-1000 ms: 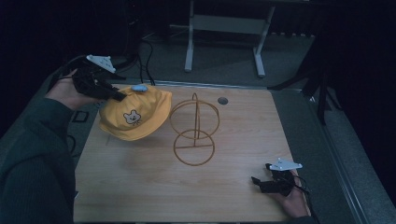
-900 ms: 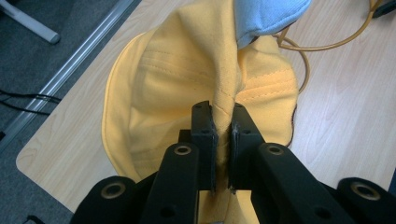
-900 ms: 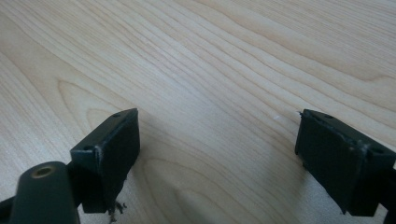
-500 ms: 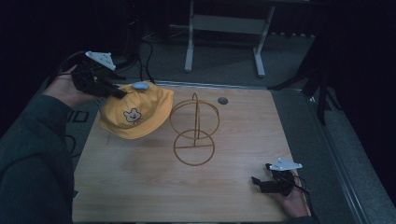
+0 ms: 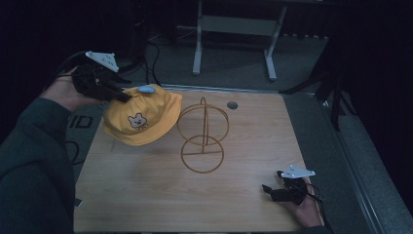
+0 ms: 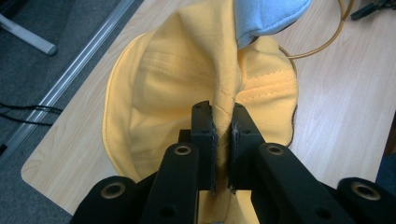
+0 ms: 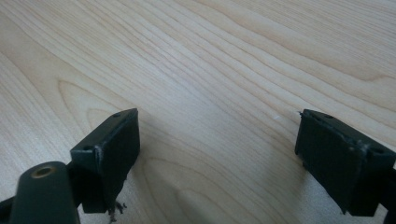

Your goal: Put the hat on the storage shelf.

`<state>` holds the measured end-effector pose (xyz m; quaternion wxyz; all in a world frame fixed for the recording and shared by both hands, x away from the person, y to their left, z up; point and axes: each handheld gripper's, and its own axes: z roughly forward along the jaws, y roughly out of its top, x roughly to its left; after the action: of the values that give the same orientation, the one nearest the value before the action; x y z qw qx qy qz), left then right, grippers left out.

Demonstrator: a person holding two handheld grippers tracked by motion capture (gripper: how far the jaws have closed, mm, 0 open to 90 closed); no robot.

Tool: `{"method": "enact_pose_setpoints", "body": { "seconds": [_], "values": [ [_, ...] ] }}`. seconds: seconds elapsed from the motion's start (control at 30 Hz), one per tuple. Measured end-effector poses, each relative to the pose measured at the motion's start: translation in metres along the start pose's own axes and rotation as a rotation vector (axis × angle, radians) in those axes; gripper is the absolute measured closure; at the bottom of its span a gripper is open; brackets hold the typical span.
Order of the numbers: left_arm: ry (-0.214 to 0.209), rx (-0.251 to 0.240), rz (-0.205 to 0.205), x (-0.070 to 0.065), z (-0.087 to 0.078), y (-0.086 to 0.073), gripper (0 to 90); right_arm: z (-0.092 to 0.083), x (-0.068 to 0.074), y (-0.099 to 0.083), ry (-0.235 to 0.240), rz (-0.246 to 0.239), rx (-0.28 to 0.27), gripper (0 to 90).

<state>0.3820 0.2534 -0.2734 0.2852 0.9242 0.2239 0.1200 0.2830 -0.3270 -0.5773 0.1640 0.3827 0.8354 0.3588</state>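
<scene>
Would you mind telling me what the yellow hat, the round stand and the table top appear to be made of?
The yellow hat looks like soft woven cotton: it folds where the left gripper pinches it, and stitched seams show. The round stand seems to be thin metal wire with a golden finish, though painted or plated I cannot tell. The table top shows pale wood grain, matte; solid wood or laminate is unclear.

High view looks forward and down over the desk (image 5: 146, 195); both gripper views look closely along their jaws onto it.
</scene>
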Motion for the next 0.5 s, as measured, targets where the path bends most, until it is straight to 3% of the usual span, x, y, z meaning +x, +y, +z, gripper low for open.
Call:
{"method": "enact_pose_setpoints", "body": {
  "seconds": [0.5],
  "values": [
    [-0.003,-0.032,0.026,-0.006,-0.011,0.011,83.5,0.0,0.0,0.0,0.0,0.001,0.0,13.8]
  ]
}}
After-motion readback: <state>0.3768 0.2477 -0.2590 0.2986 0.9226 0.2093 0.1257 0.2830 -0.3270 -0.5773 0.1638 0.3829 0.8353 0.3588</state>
